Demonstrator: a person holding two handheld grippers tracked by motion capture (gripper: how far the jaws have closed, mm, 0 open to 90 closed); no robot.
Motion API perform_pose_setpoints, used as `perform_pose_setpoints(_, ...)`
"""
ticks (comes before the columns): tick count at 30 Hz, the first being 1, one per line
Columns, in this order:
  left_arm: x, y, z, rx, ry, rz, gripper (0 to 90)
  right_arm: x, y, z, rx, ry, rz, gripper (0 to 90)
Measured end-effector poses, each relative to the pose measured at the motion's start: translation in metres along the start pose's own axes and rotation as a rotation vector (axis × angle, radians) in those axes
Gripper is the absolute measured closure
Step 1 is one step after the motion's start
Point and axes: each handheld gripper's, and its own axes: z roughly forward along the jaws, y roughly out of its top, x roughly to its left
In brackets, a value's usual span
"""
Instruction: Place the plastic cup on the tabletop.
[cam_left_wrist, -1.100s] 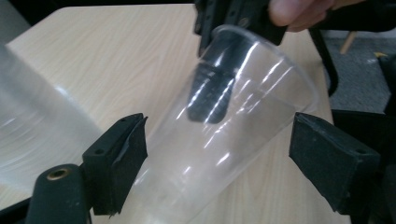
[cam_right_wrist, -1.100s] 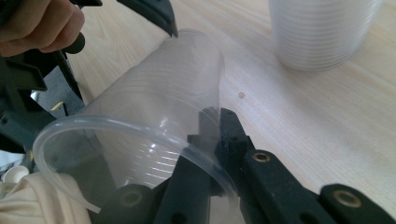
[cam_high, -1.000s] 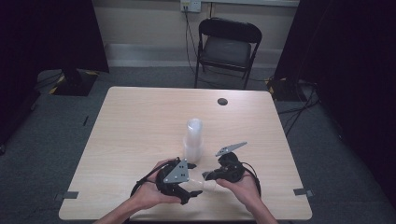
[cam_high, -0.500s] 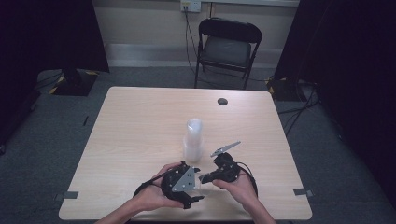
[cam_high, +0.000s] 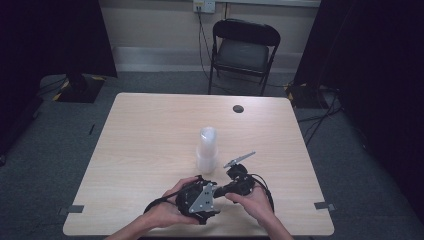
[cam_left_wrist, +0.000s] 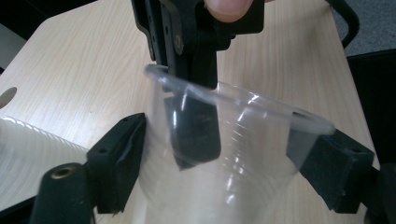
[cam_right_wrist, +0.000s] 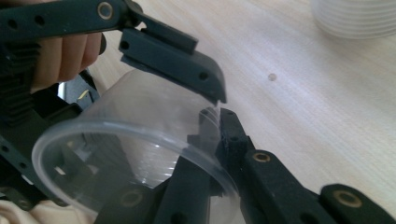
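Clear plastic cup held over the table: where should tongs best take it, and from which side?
Take the side wall just below the rolled rim, from two opposite sides across the body: the clear plastic cup tapers, so the wider rim stops it from slipping through.

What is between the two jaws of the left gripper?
A clear plastic cup sits between them in the left gripper view, with the right gripper pinching its rim.

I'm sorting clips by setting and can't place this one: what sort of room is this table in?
Probably a plain recording room or lab corner, not a home. A bare wooden table stands on grey carpet, dark curtains hang on both sides, and one black folding chair waits beneath a wall socket at the far wall.
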Motion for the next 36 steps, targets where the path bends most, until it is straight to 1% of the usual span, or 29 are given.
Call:
perform_pose_setpoints(2, -0.001, 0.000, 0.000, -0.003, 0.005, 0.004, 22.2, 0.000, 0.000, 0.001, 0.008, -0.002, 0.002, 90.0)
perform_pose_setpoints(3, -0.001, 0.000, 0.000, -0.005, 0.013, 0.018, 22.9, 0.000, 0.000, 0.001, 0.005, -0.001, 0.007, 90.0)
perform_pose_setpoints(5, -0.002, -0.001, 0.000, -0.018, 0.021, 0.005, 24.3, -0.001, 0.000, 0.000, -0.002, -0.001, 0.013, 90.0)
perform_pose_setpoints(7, -0.002, -0.001, 0.000, -0.030, 0.033, 0.011, 26.1, -0.001, 0.000, -0.001, -0.015, -0.002, 0.025, 89.1)
perform_pose_setpoints(8, -0.001, -0.001, -0.001, -0.042, 0.032, -0.001, 26.2, -0.002, -0.001, -0.002, -0.022, -0.001, 0.032, 88.7)
perform_pose_setpoints(11, -0.001, -0.002, -0.001, -0.052, 0.036, 0.005, 26.7, -0.003, -0.001, -0.003, -0.032, 0.002, 0.049, 87.1)
perform_pose_setpoints(13, -0.002, -0.003, 0.000, -0.067, 0.042, -0.009, 27.2, -0.004, -0.001, -0.003, -0.040, -0.002, 0.059, 84.9)
perform_pose_setpoints(15, -0.001, -0.004, 0.000, -0.073, 0.055, -0.018, 27.6, -0.004, -0.001, -0.004, -0.041, -0.011, 0.055, 81.2)
perform_pose_setpoints(16, 0.000, -0.004, 0.000, -0.084, 0.054, -0.024, 27.6, -0.004, -0.001, -0.004, -0.047, -0.015, 0.061, 80.3)
perform_pose_setpoints(18, 0.002, -0.005, -0.002, -0.098, 0.056, -0.060, 27.6, -0.004, -0.001, -0.006, -0.059, -0.022, 0.057, 77.5)
perform_pose_setpoints(19, 0.003, -0.006, -0.002, -0.103, 0.056, -0.072, 27.6, -0.004, -0.001, -0.008, -0.076, -0.025, 0.057, 76.8)
perform_pose_setpoints(21, 0.004, -0.007, -0.002, -0.108, 0.051, -0.105, 27.6, -0.004, -0.001, -0.010, -0.089, -0.027, 0.056, 75.4)
perform_pose_setpoints(22, 0.006, -0.007, -0.003, -0.107, 0.051, -0.111, 27.6, -0.004, -0.001, -0.011, -0.095, -0.031, 0.054, 75.3)
perform_pose_setpoints(25, 0.008, -0.010, -0.003, -0.132, 0.043, -0.164, 27.5, -0.003, -0.001, -0.016, -0.123, -0.036, 0.047, 73.3)
perform_pose_setpoints(26, 0.009, -0.011, -0.004, -0.141, 0.045, -0.190, 27.5, -0.002, -0.001, -0.017, -0.129, -0.037, 0.041, 72.7)
perform_pose_setpoints(27, 0.010, -0.012, -0.004, -0.149, 0.044, -0.197, 27.6, -0.001, 0.000, -0.018, -0.140, -0.042, 0.038, 72.2)
perform_pose_setpoints(29, 0.011, -0.013, -0.005, -0.161, 0.051, -0.225, 27.6, 0.000, 0.000, -0.021, -0.159, -0.045, 0.027, 71.5)
perform_pose_setpoints(31, 0.013, -0.015, -0.006, -0.171, 0.054, -0.238, 27.6, 0.001, 0.000, -0.023, -0.181, -0.050, 0.019, 70.9)
perform_pose_setpoints(33, 0.014, -0.016, -0.006, -0.186, 0.060, -0.263, 27.6, 0.001, 0.000, -0.025, -0.197, -0.056, 0.014, 70.2)
perform_pose_setpoints(34, 0.014, -0.017, -0.006, -0.194, 0.058, -0.274, 27.6, 0.001, 0.000, -0.025, -0.203, -0.059, 0.004, 70.1)
perform_pose_setpoints(36, 0.016, -0.019, -0.006, -0.194, 0.061, -0.293, 27.5, 0.002, -0.001, -0.026, -0.215, -0.066, -0.005, 69.4)
